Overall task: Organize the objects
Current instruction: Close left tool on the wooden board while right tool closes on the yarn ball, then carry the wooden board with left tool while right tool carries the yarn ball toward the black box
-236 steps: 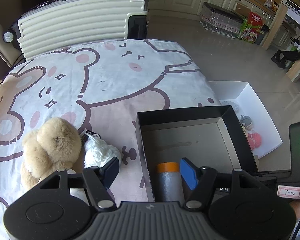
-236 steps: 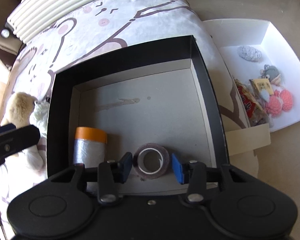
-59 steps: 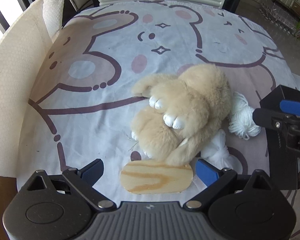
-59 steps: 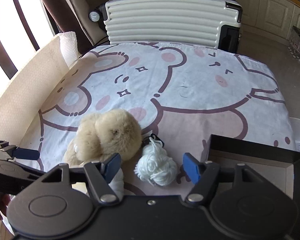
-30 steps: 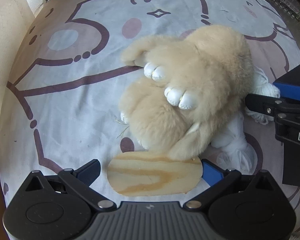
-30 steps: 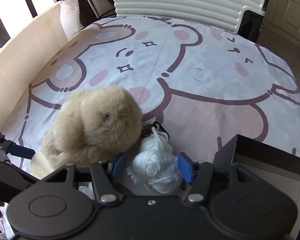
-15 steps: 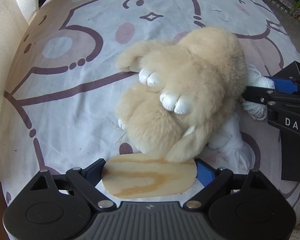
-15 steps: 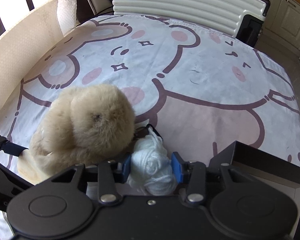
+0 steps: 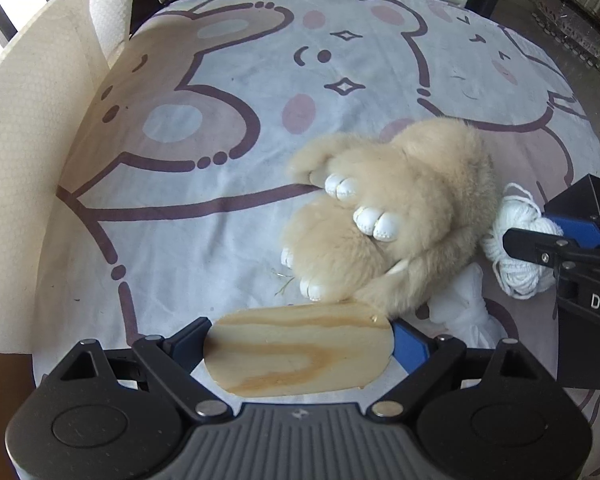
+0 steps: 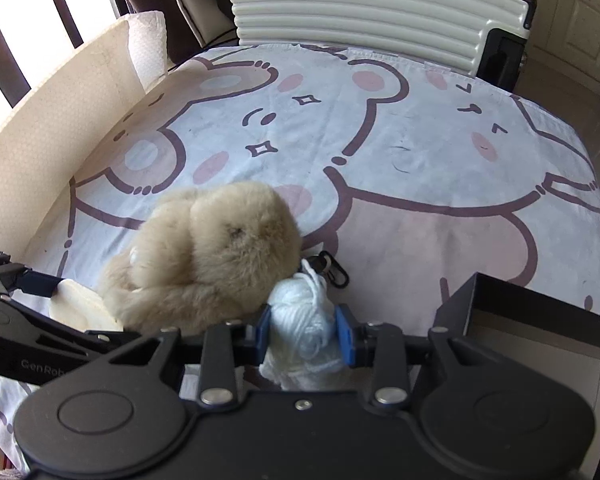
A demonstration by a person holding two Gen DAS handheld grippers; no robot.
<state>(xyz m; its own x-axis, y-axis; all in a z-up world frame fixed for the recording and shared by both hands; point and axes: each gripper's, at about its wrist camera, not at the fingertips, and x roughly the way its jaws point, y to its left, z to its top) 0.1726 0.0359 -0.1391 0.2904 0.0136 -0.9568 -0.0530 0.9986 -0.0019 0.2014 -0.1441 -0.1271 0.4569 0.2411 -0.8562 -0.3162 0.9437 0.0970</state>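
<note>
A tan plush toy (image 9: 396, 216) lies on the cartoon bedsheet (image 9: 228, 92); it also shows in the right wrist view (image 10: 212, 260). My left gripper (image 9: 300, 344) is shut on an oval wooden board (image 9: 300, 350) whose far edge touches the plush. My right gripper (image 10: 302, 330) is shut on a ball of white yarn (image 10: 300, 320), right of the plush; the yarn also shows in the left wrist view (image 9: 516, 256). A white cloth (image 9: 466, 308) lies beneath the plush and yarn. A black box (image 10: 540, 320) sits at the right.
A ribbed cream suitcase (image 10: 372, 8) stands behind the bed. A cream foam sheet (image 10: 60, 128) walls the left side. A black clip (image 10: 334, 268) lies beside the yarn. Bare sheet lies beyond the plush.
Both grippers have closed: the left on the wooden board, the right on the yarn ball. Both moved a little closer to the plush.
</note>
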